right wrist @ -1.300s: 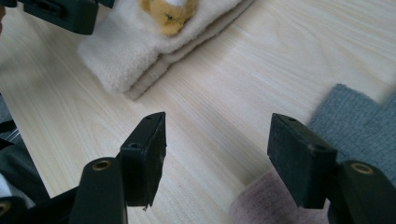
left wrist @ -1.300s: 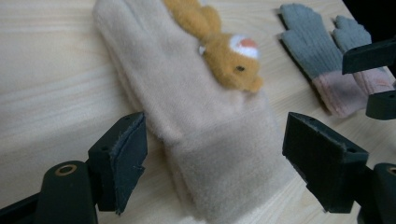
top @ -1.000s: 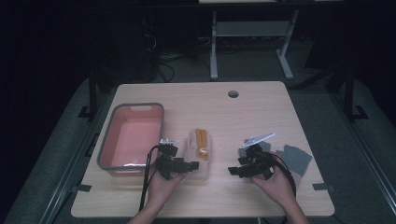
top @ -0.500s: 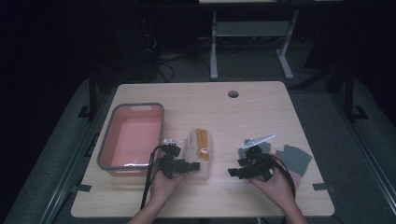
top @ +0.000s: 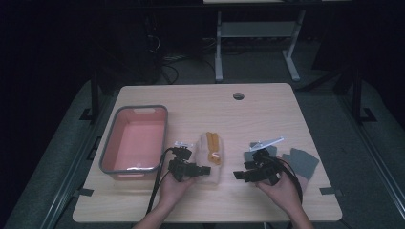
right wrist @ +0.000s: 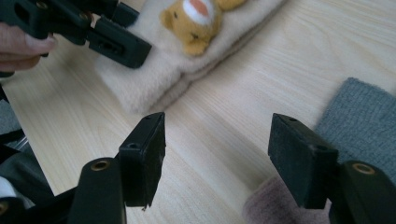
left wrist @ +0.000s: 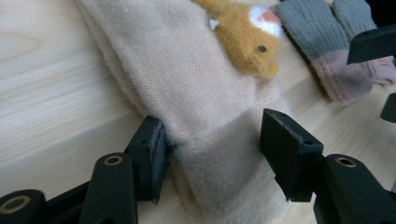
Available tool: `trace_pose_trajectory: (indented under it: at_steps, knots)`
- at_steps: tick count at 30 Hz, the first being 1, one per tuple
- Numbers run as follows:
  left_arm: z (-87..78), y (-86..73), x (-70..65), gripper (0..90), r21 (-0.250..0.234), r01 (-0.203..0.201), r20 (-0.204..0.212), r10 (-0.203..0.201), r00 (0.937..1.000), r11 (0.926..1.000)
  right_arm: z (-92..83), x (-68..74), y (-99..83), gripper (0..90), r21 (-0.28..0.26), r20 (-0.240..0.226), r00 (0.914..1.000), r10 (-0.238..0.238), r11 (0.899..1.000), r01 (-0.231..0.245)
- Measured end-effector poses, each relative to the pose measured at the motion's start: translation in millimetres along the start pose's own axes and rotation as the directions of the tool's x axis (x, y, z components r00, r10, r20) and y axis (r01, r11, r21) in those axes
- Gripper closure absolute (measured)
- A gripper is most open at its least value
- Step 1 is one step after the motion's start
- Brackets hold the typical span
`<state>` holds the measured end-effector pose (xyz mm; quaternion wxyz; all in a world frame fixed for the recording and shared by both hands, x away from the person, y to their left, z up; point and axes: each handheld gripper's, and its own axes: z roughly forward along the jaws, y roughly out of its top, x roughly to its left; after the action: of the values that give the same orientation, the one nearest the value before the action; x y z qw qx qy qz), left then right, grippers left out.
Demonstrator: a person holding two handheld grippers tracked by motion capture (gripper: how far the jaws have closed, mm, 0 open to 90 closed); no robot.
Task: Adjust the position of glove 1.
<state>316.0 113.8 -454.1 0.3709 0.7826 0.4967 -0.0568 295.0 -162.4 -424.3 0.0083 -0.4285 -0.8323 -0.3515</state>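
**Cream fleece between your left jaws, cuff end nearest you**

Cream sock lies with its long axis running from near to far, cuff end toward you, and the orange plush animal sits on its far half. Your left gripper is the nearer tool by a wide margin: its jaws straddle the near cuff, the left pad touching the fleece edge, the right pad just clear of it, so the sock is not yet pinched. Those jaws have just been closing around it; compared with a second ago they stand visibly narrower.

Your right gripper hangs spread apart over bare table, holding nothing, just left of the grey socks. It sits where it did before. Far left, the pink tub waits.
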Motion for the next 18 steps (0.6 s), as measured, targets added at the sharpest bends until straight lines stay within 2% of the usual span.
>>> trace_pose_trajectory:
  at_steps: [7,18]
  knots:
    - [8.9,1.6,-10.9,42.9,0.009,-0.015,0.017,0.015,0.9997,0.9998,0.3,-3.8,-0.1,36.4,-0.018,-0.006,0.9992,0.039,0.999,-0.039]
    - [16.9,2.6,-20.6,41.4,0.016,-0.036,0.036,0.036,0.9987,0.9992,8.5,-4.6,3.3,36.4,-0.010,-0.012,0.9983,0.058,0.998,-0.058]
